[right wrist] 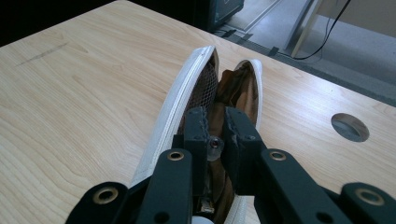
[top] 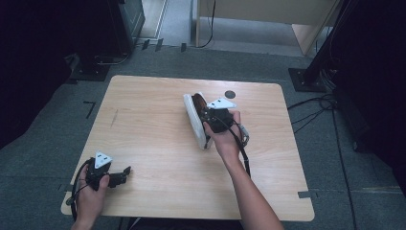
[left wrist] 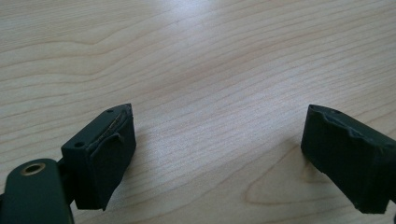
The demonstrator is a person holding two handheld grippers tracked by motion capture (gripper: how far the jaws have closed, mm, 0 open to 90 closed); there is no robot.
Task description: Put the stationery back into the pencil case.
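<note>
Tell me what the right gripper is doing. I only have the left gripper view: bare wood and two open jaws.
Observer: The right gripper is closed on a white shoe, with its jaws pinching the brown lining at the opening.
Operator: Say how the shoe lies.
Observer: It is turned on its side, with the sole facing the left edge of the table.
Operator: Place my left gripper for me.
Observer: The left gripper is at the near left corner of the table, well apart from the shoe.
</note>
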